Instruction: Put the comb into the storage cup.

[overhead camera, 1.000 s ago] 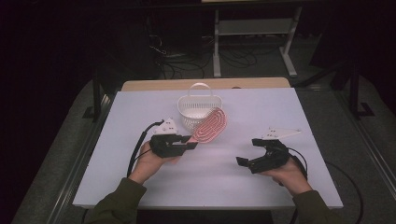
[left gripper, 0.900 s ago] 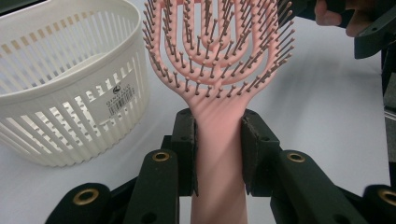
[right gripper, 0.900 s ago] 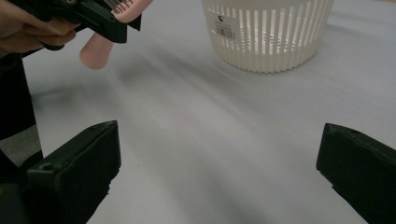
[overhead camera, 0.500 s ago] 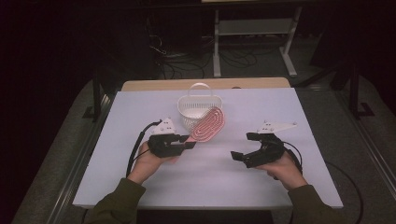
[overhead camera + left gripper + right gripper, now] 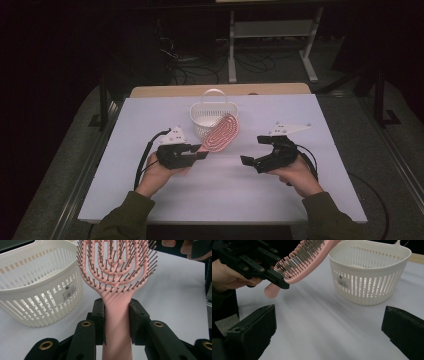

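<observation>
A pink vented hairbrush (image 5: 221, 133) is held above the table by its handle (image 5: 117, 322), bristles up, with my left gripper (image 5: 200, 151) shut on it; both pads press the handle's sides. Its head (image 5: 302, 258) reaches toward a white slatted basket (image 5: 210, 116) with a hoop handle, standing just behind it (image 5: 37, 290). My right gripper (image 5: 252, 150) hovers to the right of the brush with its jaws wide open and nothing between them, pointing toward the brush and basket (image 5: 367, 275).
The white tabletop (image 5: 225, 200) lies on a wooden board (image 5: 150, 91) that shows at the back edge. Cables trail from both grippers. Dark floor, cables and a metal stand (image 5: 270, 35) lie beyond the table.
My right gripper has lifted and moved left toward the brush. The left gripper and brush have stayed put.
</observation>
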